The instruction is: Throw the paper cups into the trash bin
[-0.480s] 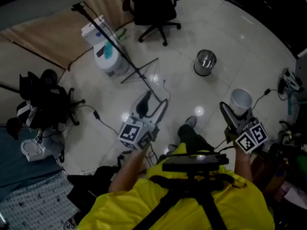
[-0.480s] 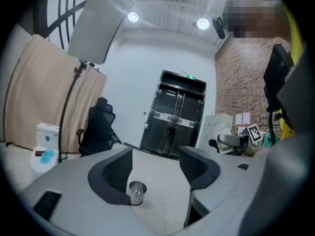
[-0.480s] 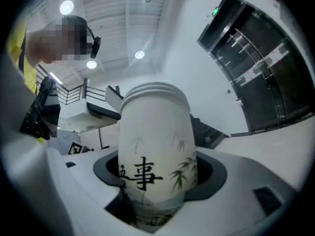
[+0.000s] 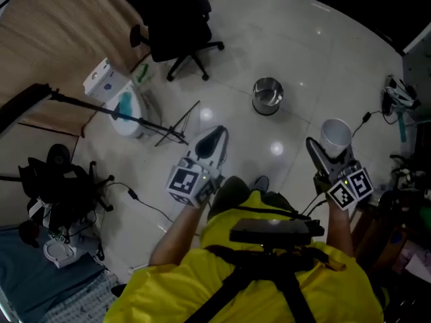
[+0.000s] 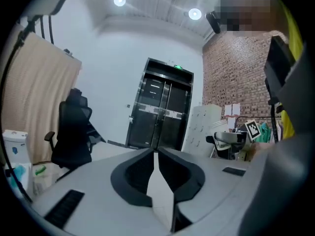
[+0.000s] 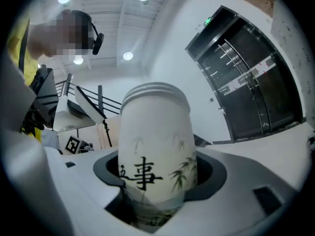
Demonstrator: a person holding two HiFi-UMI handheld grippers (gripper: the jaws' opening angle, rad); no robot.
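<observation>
My right gripper (image 4: 328, 148) is shut on a white paper cup (image 4: 336, 136), held with its mouth up at the right of the head view. In the right gripper view the paper cup (image 6: 155, 156) fills the space between the jaws and shows black characters and bamboo leaves. My left gripper (image 4: 210, 142) is shut with nothing between its fingers; its jaws meet in the left gripper view (image 5: 156, 162). A round metal trash bin (image 4: 267, 96) stands on the pale tiled floor, ahead of and between both grippers.
A black office chair (image 4: 176, 29) stands at the top. A white and teal appliance (image 4: 114, 93) and a black stand (image 4: 108, 113) sit left. Dark gear (image 4: 60, 180) and cables lie lower left. Cluttered equipment (image 4: 401, 103) lines the right edge.
The view has swung, so the bin, chair and appliance sit further left and higher. Both grippers keep their hold and pose; the cup stays in the right one.
</observation>
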